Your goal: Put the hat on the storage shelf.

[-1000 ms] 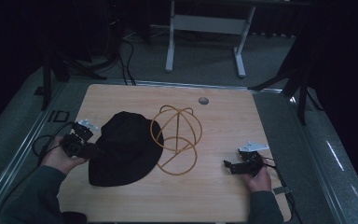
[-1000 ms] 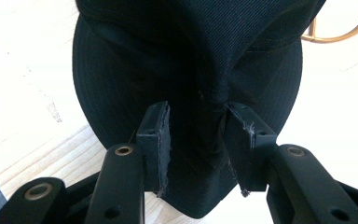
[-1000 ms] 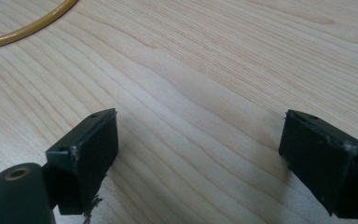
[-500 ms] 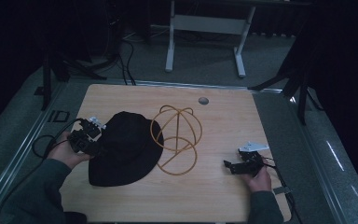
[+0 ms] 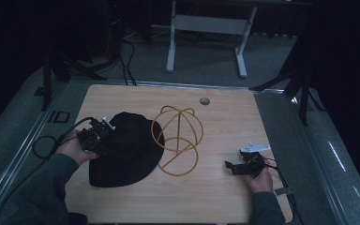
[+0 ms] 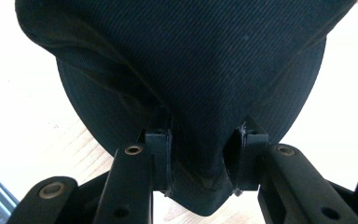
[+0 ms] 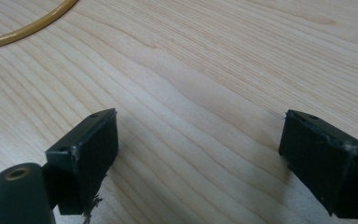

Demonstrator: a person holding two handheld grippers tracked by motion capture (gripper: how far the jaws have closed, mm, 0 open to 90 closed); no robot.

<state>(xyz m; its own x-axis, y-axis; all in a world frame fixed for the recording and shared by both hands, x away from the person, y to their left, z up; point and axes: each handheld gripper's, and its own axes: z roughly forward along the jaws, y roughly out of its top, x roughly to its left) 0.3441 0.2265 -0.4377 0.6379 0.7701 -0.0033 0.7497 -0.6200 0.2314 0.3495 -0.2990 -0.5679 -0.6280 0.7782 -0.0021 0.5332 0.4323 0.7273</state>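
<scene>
A black fabric hat (image 5: 126, 150) lies on the left half of the wooden table (image 5: 215, 197). Its left edge is pinched in my left gripper (image 5: 102, 138). In the left gripper view the dark cloth (image 6: 191, 70) bunches between the two jaws, with my left gripper (image 6: 200, 154) shut on it. A golden wire dome frame (image 5: 179, 129) stands just right of the hat, touching its rim. My right gripper (image 5: 229, 166) rests low near the table's right front, open, with bare wood between its jaws (image 7: 200, 144). A piece of the wire ring (image 7: 28, 32) shows at that view's top left.
A small round grey grommet (image 5: 205, 101) sits in the tabletop at the back. The left gripper's cable (image 5: 42, 145) loops off the table's left edge. A white desk frame (image 5: 206, 23) stands on the floor beyond the table.
My left gripper has moved right toward the wire frame, drawing the hat's left edge with it. The right gripper has stayed put.
</scene>
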